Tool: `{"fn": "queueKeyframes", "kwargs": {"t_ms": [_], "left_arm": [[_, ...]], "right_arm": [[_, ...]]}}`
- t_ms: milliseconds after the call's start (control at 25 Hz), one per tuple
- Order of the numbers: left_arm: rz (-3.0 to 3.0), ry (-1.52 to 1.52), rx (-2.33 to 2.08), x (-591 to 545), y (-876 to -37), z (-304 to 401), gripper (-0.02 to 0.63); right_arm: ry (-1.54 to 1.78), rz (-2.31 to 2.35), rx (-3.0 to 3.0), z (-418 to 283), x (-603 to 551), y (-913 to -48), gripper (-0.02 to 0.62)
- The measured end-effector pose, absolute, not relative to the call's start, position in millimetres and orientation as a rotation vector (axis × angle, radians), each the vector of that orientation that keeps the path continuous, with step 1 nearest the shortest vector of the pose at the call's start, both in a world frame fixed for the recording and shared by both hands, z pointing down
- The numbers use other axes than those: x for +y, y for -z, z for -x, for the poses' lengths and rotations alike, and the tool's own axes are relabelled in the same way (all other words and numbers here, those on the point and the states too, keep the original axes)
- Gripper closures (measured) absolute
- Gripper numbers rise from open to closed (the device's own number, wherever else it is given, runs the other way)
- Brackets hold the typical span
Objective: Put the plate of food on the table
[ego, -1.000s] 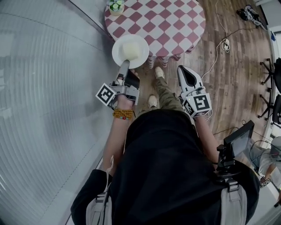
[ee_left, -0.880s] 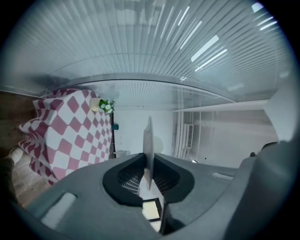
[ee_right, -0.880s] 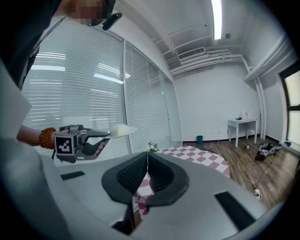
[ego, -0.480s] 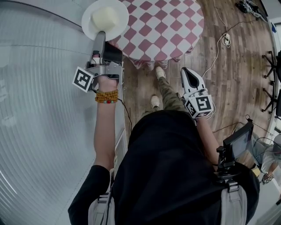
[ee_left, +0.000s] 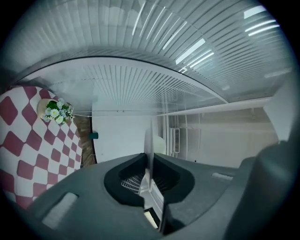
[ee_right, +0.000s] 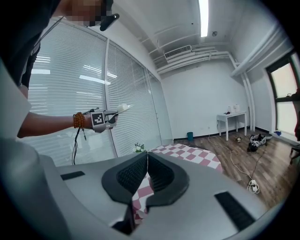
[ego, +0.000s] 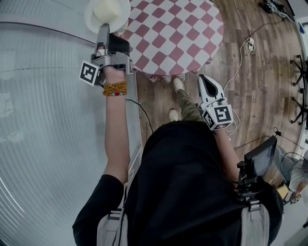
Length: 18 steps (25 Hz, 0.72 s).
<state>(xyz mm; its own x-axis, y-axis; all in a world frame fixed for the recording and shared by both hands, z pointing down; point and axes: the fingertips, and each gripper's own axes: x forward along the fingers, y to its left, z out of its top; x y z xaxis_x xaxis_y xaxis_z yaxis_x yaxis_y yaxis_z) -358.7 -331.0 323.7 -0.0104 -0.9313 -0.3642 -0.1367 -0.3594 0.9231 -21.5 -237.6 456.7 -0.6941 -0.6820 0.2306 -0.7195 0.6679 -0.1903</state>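
Observation:
A white plate [ego: 98, 17] carrying a pale block of food [ego: 110, 8] is held up in the air, past the left edge of the round table [ego: 178, 33] with the red and white checked cloth. My left gripper [ego: 103, 30] is shut on the plate's near rim. In the left gripper view the plate [ee_left: 149, 145] stands edge-on between the jaws of the left gripper [ee_left: 149, 163]. My right gripper [ego: 208, 85] hangs shut and empty by the person's right side. In the right gripper view the right gripper [ee_right: 146, 165] faces the table [ee_right: 187, 152], and the raised plate [ee_right: 123, 108] shows at the left.
A small pot of flowers [ee_left: 56, 111] stands near the table's far edge. Window blinds [ego: 43, 96] run along the left. Cables and a power strip [ego: 248, 45] lie on the wooden floor. A white side table [ee_right: 230, 115] stands at the far wall.
My left gripper has carried the plate up and to the left, from over the table's near edge to beside its left edge. The right gripper has hardly moved.

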Motion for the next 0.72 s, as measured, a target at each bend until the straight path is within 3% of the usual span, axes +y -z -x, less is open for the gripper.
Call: {"fn": "queueKeyframes", "kwargs": {"t_ms": [720], "left_arm": [[-1.351, 1.363, -1.174, -473, -441, 347, 0.578]], "right_arm": [[-0.520, -1.242, -2.686, -11, -333, -480, 0.583]]}}
